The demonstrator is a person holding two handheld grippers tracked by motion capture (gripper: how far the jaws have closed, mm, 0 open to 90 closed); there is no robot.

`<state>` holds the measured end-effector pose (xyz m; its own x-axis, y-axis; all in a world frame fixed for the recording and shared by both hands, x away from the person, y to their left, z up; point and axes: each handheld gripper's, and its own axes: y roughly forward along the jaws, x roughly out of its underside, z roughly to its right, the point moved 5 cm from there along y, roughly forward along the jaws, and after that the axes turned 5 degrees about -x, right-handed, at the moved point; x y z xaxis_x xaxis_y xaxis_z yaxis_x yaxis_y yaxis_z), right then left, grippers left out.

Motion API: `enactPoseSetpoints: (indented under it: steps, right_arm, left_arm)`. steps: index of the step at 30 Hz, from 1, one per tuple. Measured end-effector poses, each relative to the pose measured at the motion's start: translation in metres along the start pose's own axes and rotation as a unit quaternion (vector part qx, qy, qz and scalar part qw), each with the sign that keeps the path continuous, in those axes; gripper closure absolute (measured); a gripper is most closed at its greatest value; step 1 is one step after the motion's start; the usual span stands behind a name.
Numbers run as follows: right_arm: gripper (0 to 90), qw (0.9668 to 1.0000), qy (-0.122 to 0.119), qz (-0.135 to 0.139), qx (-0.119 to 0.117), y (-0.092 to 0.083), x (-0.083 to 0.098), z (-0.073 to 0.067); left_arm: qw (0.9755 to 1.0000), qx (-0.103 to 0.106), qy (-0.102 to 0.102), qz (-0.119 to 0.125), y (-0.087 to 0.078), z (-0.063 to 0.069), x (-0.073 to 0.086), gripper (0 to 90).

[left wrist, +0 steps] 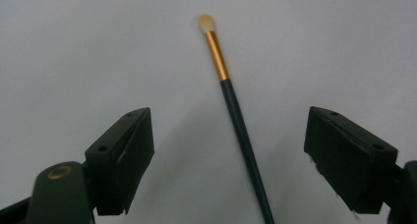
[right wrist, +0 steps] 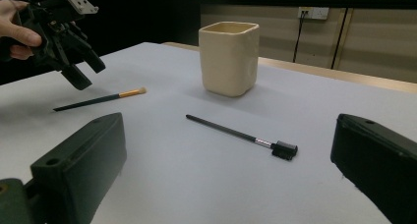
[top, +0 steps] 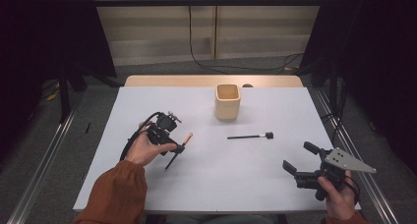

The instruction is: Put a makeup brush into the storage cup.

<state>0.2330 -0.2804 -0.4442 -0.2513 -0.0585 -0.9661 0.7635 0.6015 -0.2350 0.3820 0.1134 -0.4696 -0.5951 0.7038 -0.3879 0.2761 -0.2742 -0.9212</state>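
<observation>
One white table [top: 216, 175], dim room.

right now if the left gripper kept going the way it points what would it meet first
Most likely the brush lying on the table: its handle runs between the open left gripper jaws, untouched. Depth is hard to judge.

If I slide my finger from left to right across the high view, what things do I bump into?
left gripper → gold-banded brush → beige cup → black brush → right gripper
</observation>
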Motion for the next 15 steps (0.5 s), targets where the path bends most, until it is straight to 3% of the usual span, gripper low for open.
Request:
enactPoseSetpoints:
  steps: [7,15]
  right_arm:
    - [0.0,1.0,0.003,-0.001,-0.004,0.001,0.0,0.0]
    - [0.0,1.0,0.005,-0.002,-0.007,0.001,0.0,0.0]
  left_arm:
    - [0.9995,0.002,0.005,-0.03,0.006,0.008,0.002,30.2]
    - [0.9981,0.005,-0.016,-0.059,0.015,0.007,0.003,41.9]
